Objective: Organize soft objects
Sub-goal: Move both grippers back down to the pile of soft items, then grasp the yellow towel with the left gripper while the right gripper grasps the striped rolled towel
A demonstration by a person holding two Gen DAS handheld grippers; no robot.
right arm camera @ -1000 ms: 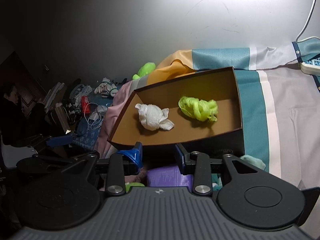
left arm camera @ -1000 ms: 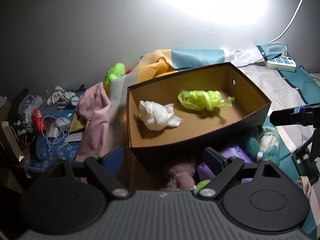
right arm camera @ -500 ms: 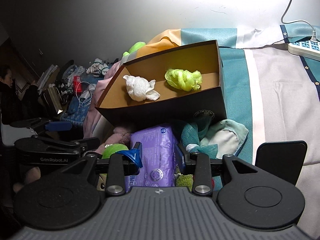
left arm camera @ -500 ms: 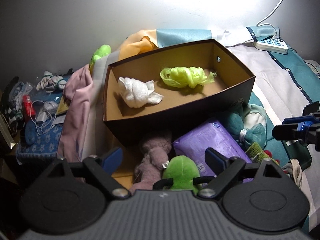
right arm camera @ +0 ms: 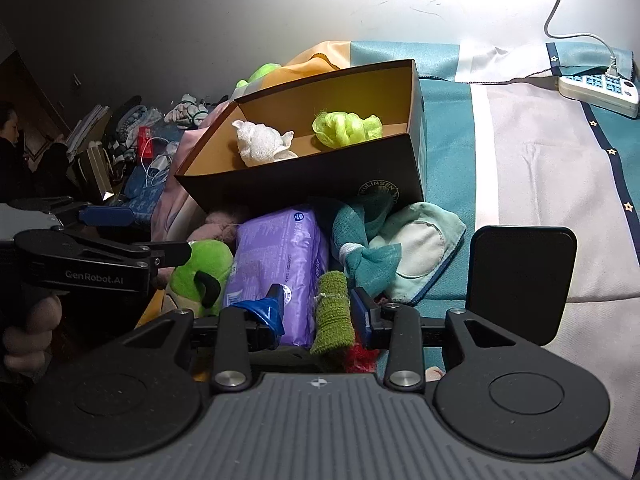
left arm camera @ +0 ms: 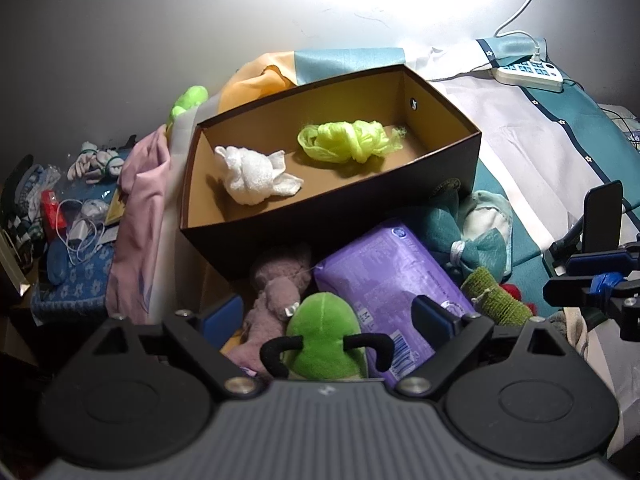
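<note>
A dark cardboard box (left arm camera: 344, 216) (right arm camera: 312, 188) with a tan inside holds a white knotted cloth (left arm camera: 256, 174) (right arm camera: 262, 142) and a neon yellow-green cloth (left arm camera: 348, 146) (right arm camera: 346, 128). In front of it lie a green plush toy (left arm camera: 324, 334) (right arm camera: 202, 270), a mauve plush (left arm camera: 276, 292), a purple soft pack (left arm camera: 394, 276) (right arm camera: 276, 260), a teal tied cloth (left arm camera: 464, 236) (right arm camera: 366, 254) and a rolled olive-green cloth (left arm camera: 496, 300) (right arm camera: 332, 312). My left gripper (left arm camera: 328, 316) is open above the green plush. My right gripper (right arm camera: 318, 310) is open, its fingers on either side of the olive roll and the pack's edge.
A striped bedspread (right arm camera: 520, 152) lies to the right, with a white power strip (left arm camera: 528, 74) (right arm camera: 596, 88) at the back. A pink garment (left arm camera: 140, 216) and a clutter of cables and small items (left arm camera: 72, 220) lie left of the box. A wall stands behind.
Both grippers have drawn back and risen away from the box, bringing the pile of soft objects in front of it into view. Both stayed open.
</note>
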